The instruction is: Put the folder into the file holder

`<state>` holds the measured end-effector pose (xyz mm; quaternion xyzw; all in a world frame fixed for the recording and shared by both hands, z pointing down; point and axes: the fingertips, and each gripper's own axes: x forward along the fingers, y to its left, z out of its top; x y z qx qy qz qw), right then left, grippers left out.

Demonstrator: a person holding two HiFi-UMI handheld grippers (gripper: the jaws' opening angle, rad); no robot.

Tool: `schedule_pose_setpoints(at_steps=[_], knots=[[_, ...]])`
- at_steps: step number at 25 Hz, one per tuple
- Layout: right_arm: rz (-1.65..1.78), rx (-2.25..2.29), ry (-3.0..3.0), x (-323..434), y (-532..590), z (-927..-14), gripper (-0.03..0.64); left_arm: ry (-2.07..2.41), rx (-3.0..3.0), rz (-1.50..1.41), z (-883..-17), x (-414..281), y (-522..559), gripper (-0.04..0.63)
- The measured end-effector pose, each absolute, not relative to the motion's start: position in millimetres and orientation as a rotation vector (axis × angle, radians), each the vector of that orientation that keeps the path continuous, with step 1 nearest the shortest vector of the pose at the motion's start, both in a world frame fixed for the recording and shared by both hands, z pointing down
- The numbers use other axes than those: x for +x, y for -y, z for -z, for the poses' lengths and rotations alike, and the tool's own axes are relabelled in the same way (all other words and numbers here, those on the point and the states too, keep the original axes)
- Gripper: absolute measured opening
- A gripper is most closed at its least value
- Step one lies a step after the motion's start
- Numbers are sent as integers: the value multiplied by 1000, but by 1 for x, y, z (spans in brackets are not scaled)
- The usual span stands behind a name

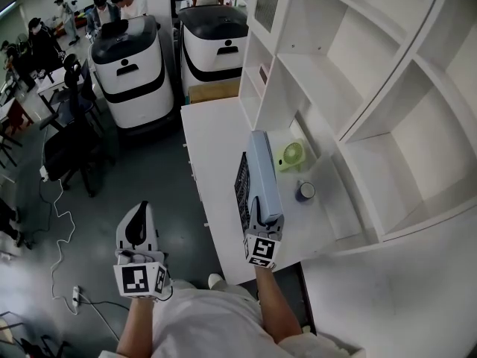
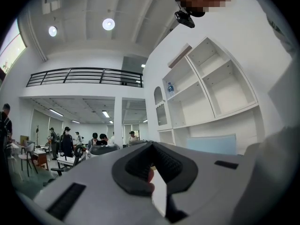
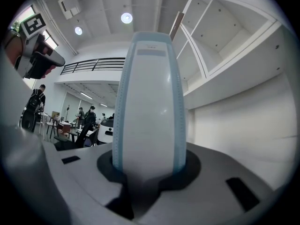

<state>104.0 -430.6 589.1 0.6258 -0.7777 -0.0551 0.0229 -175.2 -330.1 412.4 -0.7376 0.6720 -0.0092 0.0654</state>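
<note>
A light blue folder [image 1: 261, 171] stands on edge above the white table [image 1: 212, 144], with my right gripper [image 1: 264, 219] shut on its near end. In the right gripper view the folder [image 3: 150, 102] rises straight out from between the jaws of the right gripper [image 3: 149, 171] and fills the middle. A black mesh file holder [image 1: 241, 187] stands on the table right beside the folder, on its left. My left gripper [image 1: 139, 210] hangs over the grey floor left of the table, jaws together and empty. In its own view the left gripper [image 2: 151, 167] points at the room and the shelves.
A green desk fan [image 1: 291, 155] and a small round cup [image 1: 305, 192] sit on the table right of the folder. A tall white shelf unit [image 1: 358, 88] lines the right side. Two white-and-black machines [image 1: 128, 66] stand beyond the table. Chairs, cables and people are at the far left.
</note>
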Motion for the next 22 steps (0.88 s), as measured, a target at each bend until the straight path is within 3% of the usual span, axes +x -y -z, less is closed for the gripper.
schedule_pose_setpoints(at_steps=[22], knots=[[61,1900,2336,106,437,-693,133,-2052,-2222,5,-417,-181,340,-9]])
